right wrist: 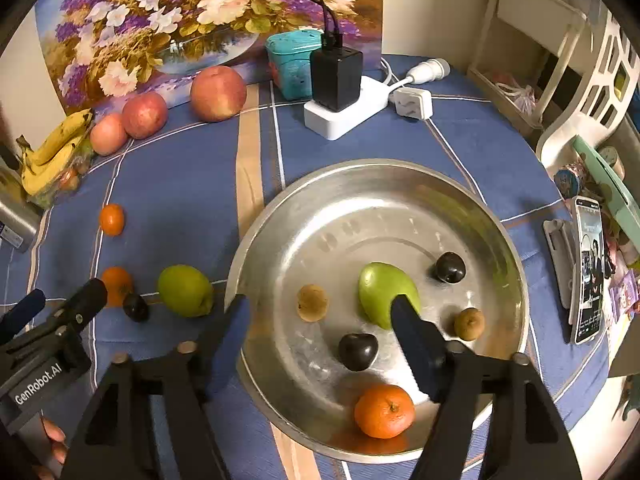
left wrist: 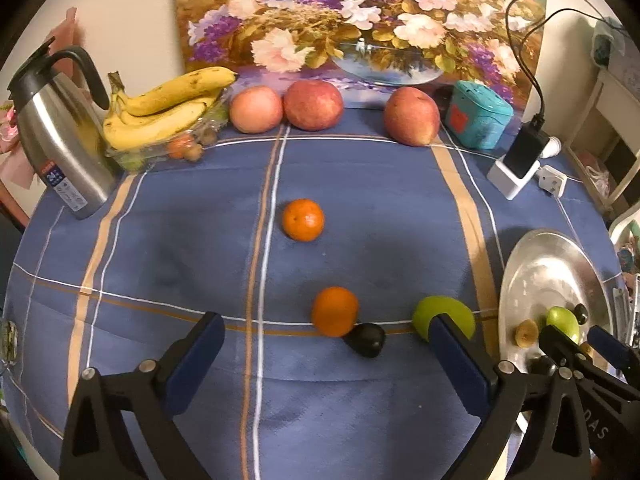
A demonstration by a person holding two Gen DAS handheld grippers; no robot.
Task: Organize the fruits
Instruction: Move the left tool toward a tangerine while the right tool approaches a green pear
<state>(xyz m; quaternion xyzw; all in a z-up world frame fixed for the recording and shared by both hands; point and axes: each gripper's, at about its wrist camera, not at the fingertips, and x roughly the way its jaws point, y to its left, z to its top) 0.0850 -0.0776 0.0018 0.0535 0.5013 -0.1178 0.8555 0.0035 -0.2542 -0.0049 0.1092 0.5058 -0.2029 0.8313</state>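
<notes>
steel bowl sits at the right side of the blue plaid tabletop, and it is partly filled. inside it: one green fruit, one mandarin near the front rim, two dark plums, two small brown fruits. all lie apart from one another on the bowl floor.

left on the cloth, as far as both views show: a far mandarin mid-table, a near mandarin with a dark plum touching or just beside it, and a second green fruit close to the bowl's left rim.

at the back edge, three red apples stand in a loose row beside a banana bunch on a clear tray; whether these count as loose fruit to collect, cannot tell.

left gripper: jaws wide, holding nothing, hovering low with the near mandarin and plum roughly between the fingertips. right gripper: jaws wide, empty, over the bowl's near-left portion.

judgement: roughly halfway or a little past on the small fruit; six in, four out. remaining group is clustered near the left gripper, so the near mandarin or plum looks the likeliest next pick.
</notes>
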